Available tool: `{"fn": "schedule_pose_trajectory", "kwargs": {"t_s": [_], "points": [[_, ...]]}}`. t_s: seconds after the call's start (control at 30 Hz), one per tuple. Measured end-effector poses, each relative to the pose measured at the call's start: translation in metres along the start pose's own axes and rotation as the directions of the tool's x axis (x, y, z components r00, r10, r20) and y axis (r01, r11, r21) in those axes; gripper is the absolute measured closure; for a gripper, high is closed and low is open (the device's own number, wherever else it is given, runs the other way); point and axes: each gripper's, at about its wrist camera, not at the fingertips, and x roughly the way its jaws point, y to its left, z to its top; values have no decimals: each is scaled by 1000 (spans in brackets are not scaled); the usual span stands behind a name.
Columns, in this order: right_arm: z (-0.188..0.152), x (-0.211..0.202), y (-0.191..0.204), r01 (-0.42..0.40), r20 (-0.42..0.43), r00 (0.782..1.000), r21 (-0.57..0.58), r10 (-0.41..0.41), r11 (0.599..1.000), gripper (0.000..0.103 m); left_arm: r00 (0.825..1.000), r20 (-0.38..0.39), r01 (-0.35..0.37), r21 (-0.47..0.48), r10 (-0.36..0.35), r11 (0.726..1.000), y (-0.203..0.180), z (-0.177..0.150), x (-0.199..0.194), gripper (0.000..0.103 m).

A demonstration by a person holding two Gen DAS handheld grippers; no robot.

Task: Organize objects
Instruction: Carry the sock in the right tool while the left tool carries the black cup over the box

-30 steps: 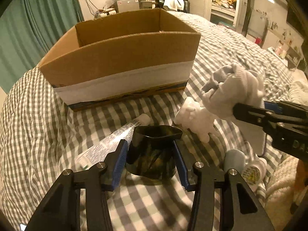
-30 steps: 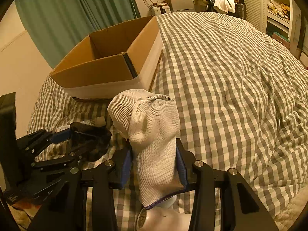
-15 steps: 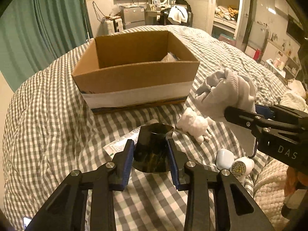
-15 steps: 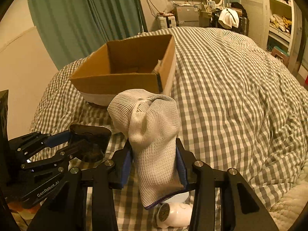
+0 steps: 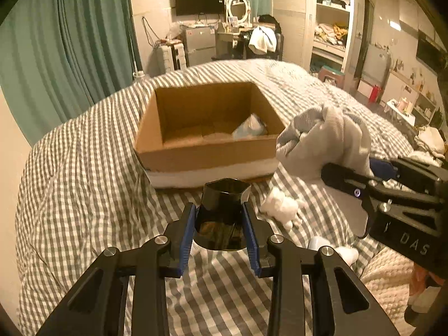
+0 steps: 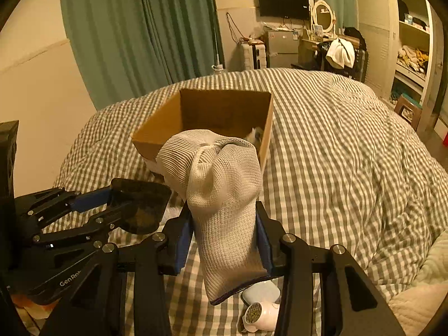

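Fingers [image 5: 188,232] of the left gripper [image 5: 221,231] are closed on a dark glossy cup [image 5: 222,210], low in the centre of the left wrist view and raised above the checked bed [image 5: 84,196]. The right gripper [image 6: 224,240] has its fingers pressed against a white knitted sock [image 6: 224,196], which stands up in the middle of the right wrist view. Beyond both, in mid frame, the open cardboard box [image 5: 207,154] sits on the bed with one pale item [image 5: 250,128] already at its right inner corner. Judging by this, sorting is under way: one thing is boxed, two are in hand and not yet over the box. A small white plush toy [image 5: 281,207] and white bottles [image 6: 261,305] lie on the bed below the box, probably left to collect.
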Motion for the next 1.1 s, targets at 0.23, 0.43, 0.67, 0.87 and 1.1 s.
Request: {"fn": "schedule_pose_trajectory", "kwargs": {"t_s": [0.23, 0.43, 0.67, 0.87, 1.1], "points": [[29, -12, 9, -14, 46, 999, -12, 15, 1000, 63, 996, 84, -19, -26, 21, 999, 13, 39, -21, 70], [65, -18, 18, -18, 88, 996, -42, 22, 999, 63, 986, 161, -48, -32, 52, 998, 23, 83, -36, 70], [105, -8, 18, -34, 113, 993, -46, 39, 998, 63, 979, 184, -78, -39, 84, 996, 37, 118, -26, 70], [138, 19, 10, -42, 104, 994, -17, 44, 999, 63, 982, 162, -88, -56, 96, 995, 45, 143, 9, 70], [166, 72, -7, -71, 58, 996, 42, 68, 997, 63, 985, 131, -107, -40, 112, 993, 53, 162, 61, 70]]}}
